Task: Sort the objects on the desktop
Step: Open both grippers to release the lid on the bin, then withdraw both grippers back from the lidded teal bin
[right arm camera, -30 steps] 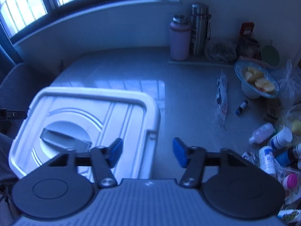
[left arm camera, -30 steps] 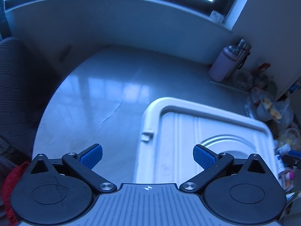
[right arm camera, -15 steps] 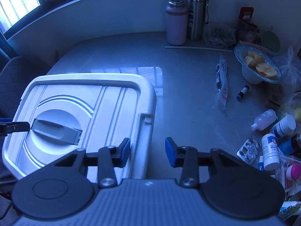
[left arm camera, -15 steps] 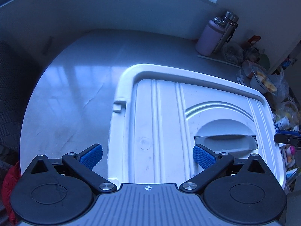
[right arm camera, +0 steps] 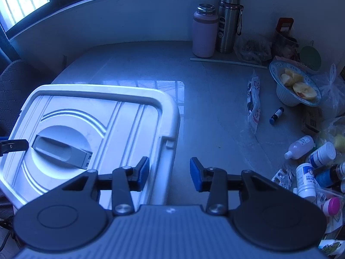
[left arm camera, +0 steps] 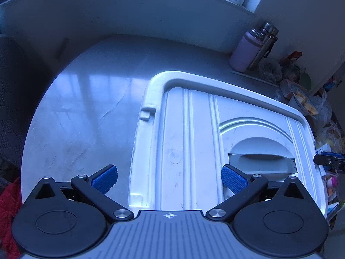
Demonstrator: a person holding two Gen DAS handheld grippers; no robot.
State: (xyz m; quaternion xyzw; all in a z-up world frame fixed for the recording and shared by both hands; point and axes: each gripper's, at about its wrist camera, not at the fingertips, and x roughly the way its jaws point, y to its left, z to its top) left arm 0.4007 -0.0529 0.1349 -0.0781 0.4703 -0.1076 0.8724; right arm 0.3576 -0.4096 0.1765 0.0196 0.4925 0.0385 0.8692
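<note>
A white plastic box with a grey recessed handle stands on the round grey table. My right gripper has its jaws drawn narrow around the box's right rim, one pad over the lid and the other outside the wall. In the left wrist view, the box fills the middle. My left gripper is open wide astride its left edge, with one pad over the table and the other beside the handle. Nothing is between its pads but the lid below.
A pink bottle and a steel flask stand at the back. On the right lie a bowl of apple pieces, a packet, a small vial and several medicine bottles. A dark chair stands to the left.
My right gripper's jaws have narrowed around the box's right rim. The left gripper has come lower over the box, so more of the lid and its handle now shows.
</note>
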